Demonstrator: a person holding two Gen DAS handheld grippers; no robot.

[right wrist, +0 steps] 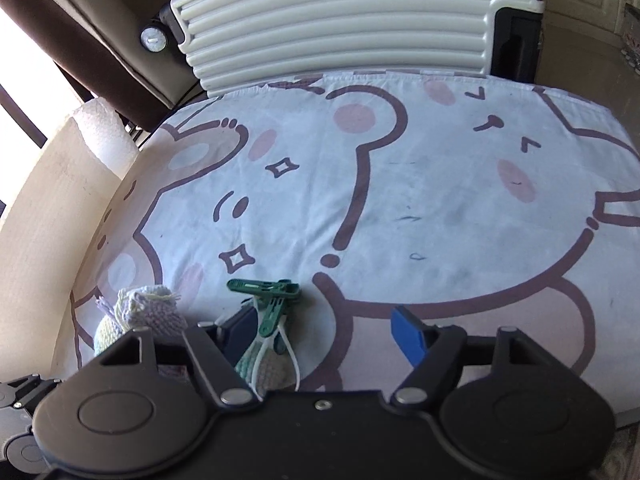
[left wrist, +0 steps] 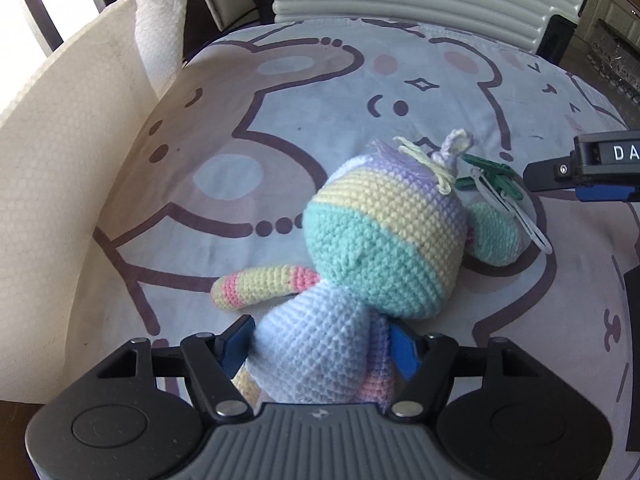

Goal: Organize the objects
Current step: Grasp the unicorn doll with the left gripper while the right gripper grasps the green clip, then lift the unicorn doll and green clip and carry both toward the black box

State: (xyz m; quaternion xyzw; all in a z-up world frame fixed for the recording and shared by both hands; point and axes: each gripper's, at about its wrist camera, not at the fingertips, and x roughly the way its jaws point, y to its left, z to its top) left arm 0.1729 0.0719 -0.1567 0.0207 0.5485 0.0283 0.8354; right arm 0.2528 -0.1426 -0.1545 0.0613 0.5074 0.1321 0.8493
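Left claw [left wrist: 320,350] clamped on crochet doll [left wrist: 372,248] body, right claw [right wrist: 326,330] jaws apart, empty, green clothespin [right wrist: 268,300] just beside its left finger, printed cloth [right wrist: 440,200] beneath.

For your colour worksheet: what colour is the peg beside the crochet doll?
Green peg, clearest in the right wrist view.

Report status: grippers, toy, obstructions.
Left gripper shut on crochet doll. Right gripper open beside green clothespins. Nothing blocking.

A crocheted doll [left wrist: 372,248] — mint, yellow and lilac head, pale blue body, striped arm — lies face down at lower centre of the left wrist frame. A green clothespin [left wrist: 486,182] lies at its head, right of centre.
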